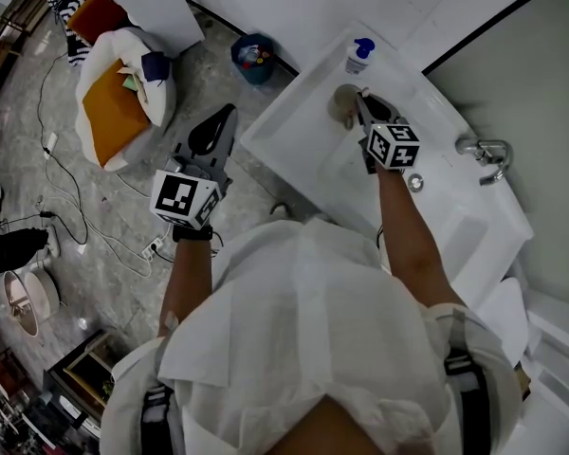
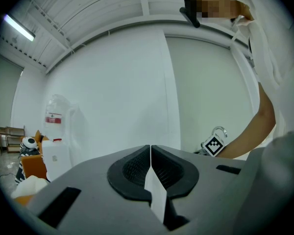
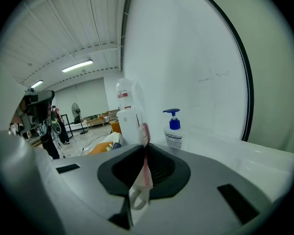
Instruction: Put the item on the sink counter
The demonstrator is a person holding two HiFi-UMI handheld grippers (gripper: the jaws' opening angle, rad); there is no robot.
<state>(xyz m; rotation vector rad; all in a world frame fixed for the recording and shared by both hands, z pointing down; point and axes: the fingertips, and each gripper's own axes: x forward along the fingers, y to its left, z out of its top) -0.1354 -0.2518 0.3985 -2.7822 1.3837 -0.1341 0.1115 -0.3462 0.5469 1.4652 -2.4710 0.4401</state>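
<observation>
A pink and white toothbrush (image 3: 145, 136) stands up between the jaws of my right gripper (image 3: 144, 155), which is shut on its handle, bristle head uppermost. In the head view my right gripper (image 1: 362, 104) hangs over the back of the white sink counter (image 1: 289, 117), close to a blue-capped soap bottle (image 1: 359, 55) that also shows in the right gripper view (image 3: 173, 133). A greyish round object (image 1: 342, 102) lies right by its tips; what it is I cannot tell. My left gripper (image 1: 228, 117) is held out over the floor left of the counter, jaws shut (image 2: 150, 153) on nothing.
A chrome faucet (image 1: 484, 153) and a drain (image 1: 415, 182) sit at the sink's right. On the floor are a blue bucket (image 1: 254, 57), a white bag with orange contents (image 1: 121, 102), cables and a white appliance (image 1: 156, 3).
</observation>
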